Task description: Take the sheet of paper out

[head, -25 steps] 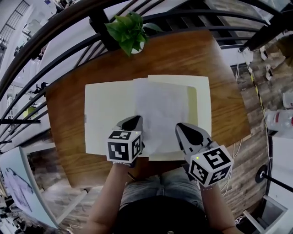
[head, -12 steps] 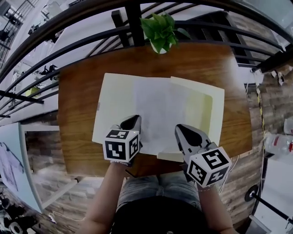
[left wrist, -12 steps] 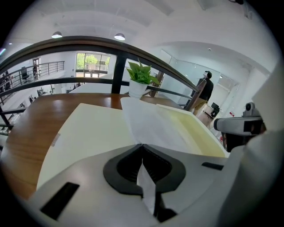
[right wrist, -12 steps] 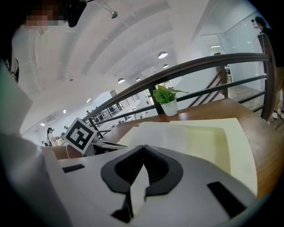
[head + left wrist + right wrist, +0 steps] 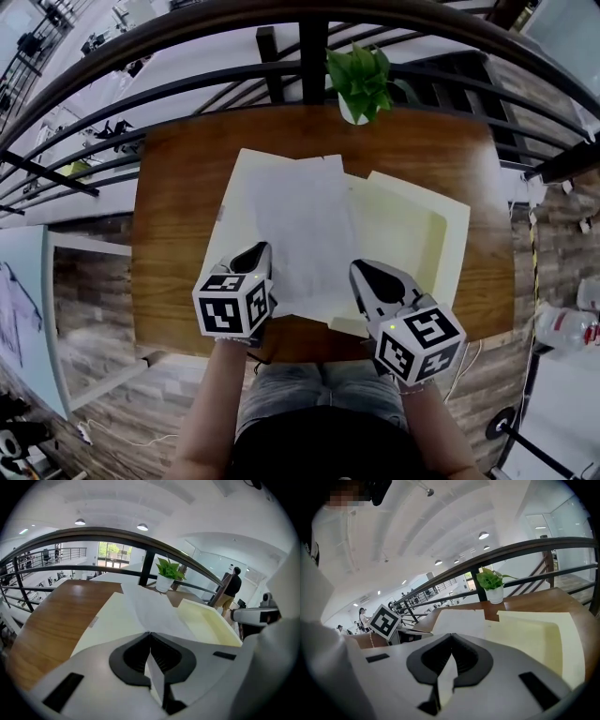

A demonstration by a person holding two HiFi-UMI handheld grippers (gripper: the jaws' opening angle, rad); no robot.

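A white sheet of paper (image 5: pixel 300 225) lies over an open cream folder (image 5: pixel 417 234) on the wooden table (image 5: pixel 178 206). My left gripper (image 5: pixel 255 261) is shut on the sheet's near left edge; the thin white edge shows pinched between its jaws (image 5: pixel 150 634). My right gripper (image 5: pixel 364 277) is shut on the sheet's near right corner, and a pale edge sits between its jaws (image 5: pixel 451 637). The sheet (image 5: pixel 154 611) runs away from me and overlaps the folder's left flap (image 5: pixel 108 620). The right flap (image 5: pixel 534 630) lies bare.
A small potted plant (image 5: pixel 361 84) stands at the table's far edge. A dark curved railing (image 5: pixel 187 89) runs just behind it. The table's near edge is against my legs. A person (image 5: pixel 232 585) stands far off on the right.
Both grippers have moved left with the sheet. It has slid left across the folder, and more of the right flap is uncovered.
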